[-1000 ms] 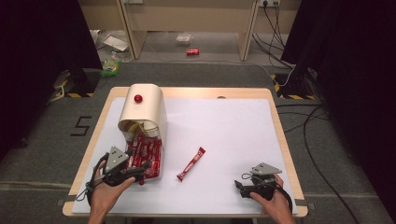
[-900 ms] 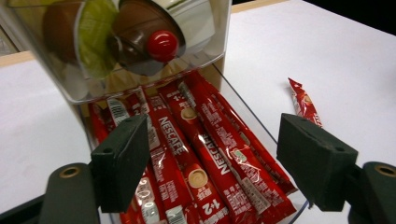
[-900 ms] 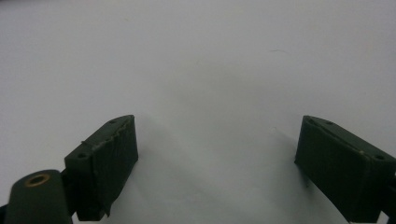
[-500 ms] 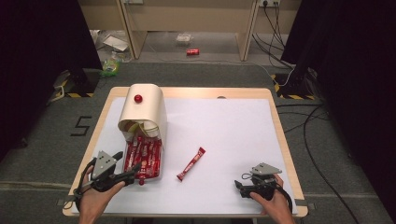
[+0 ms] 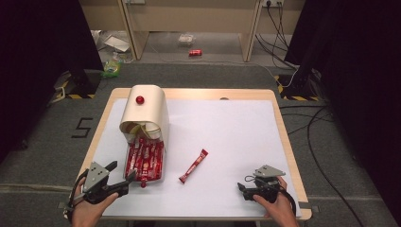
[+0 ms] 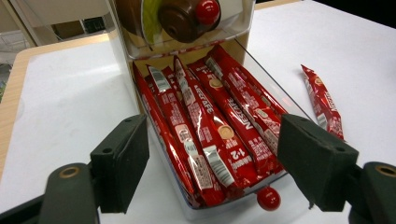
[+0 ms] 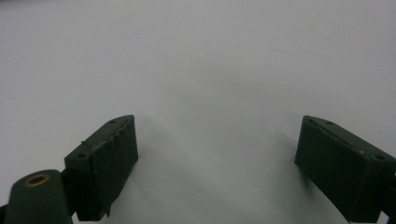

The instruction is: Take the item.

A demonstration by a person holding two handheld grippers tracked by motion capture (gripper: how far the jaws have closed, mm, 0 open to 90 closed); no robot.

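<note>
Left gripper (image 5: 122, 178) fingers (image 6: 122, 163) spread wide, nothing pinched, hovering at the near-left corner of the counter (image 5: 236, 123), aimed at the red knob (image 6: 268, 198) on the front of the pulled-out clear drawer (image 5: 144, 161). Drawer packed with red sachets (image 6: 210, 126) lying lengthwise, printed "NESCAFE" and "1+2" in white. Above the drawer, in the left gripper view, a brown pod with a red ball at the mouth of the cream dispenser box (image 5: 146, 111). One loose sachet (image 5: 193, 166) flat on the white sheet, right of the drawer, well apart from both grippers. Right gripper (image 5: 242, 188) fingers (image 7: 107, 161) likewise spread, empty, low over bare white surface at the near-right corner.

Against a second ago: left gripper drawn back toward the near-left edge, away from the drawer front; right gripper, drawer and loose sachet unchanged.

Beyond the counter: a "5" marked on the grey floor at left, a red can, cables, wooden furniture legs. Nothing between left fingers and knob.
</note>
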